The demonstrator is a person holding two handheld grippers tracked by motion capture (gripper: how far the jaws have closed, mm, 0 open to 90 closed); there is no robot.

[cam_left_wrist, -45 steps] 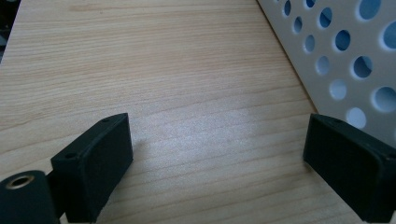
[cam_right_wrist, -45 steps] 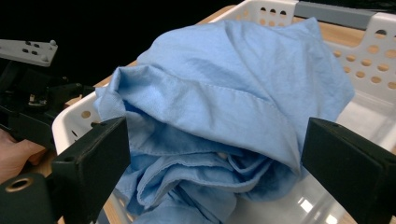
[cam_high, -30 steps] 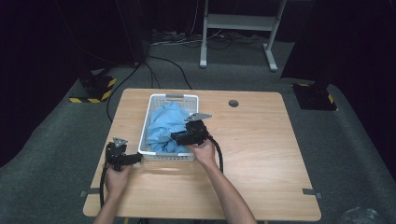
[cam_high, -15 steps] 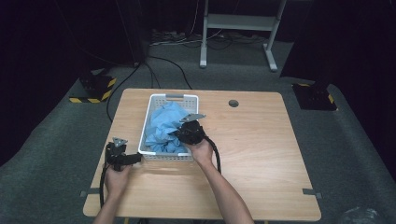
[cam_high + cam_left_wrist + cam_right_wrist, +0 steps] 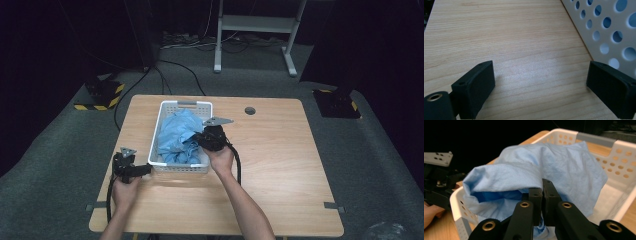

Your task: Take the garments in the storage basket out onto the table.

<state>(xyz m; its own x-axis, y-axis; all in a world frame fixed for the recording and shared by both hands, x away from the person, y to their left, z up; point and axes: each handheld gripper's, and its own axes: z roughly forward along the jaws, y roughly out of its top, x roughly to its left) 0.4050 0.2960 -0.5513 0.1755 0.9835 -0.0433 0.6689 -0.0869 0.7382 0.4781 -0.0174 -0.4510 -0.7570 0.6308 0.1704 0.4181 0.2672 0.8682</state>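
Observation:
A crumpled blue cloth [image 5: 175, 136] lies in a white perforated basket [image 5: 186, 104] on the wooden table. My right gripper [image 5: 200, 141] reaches in over the basket's right wall. Its jaws have just been closing and now pinch a fold of the blue cloth [image 5: 544, 162], with the right gripper [image 5: 542, 188] shut tight on the fabric, which drapes over the fingertips. My left gripper [image 5: 146, 170] rests low on the table beside the basket's near left corner. In its own view the left gripper [image 5: 541, 72] stands open over bare wood, with the basket wall [image 5: 609, 30] just to its right.
The table [image 5: 280, 150] stretches wide to the right of the basket, with a round cable hole [image 5: 250, 110] near its far edge. Dark carpet, cables and a metal stand's legs [image 5: 252, 22] lie beyond the table.
My right gripper's jaws have closed on a fold of the cloth, and the hand has lifted slightly with it. The left gripper has stayed put.

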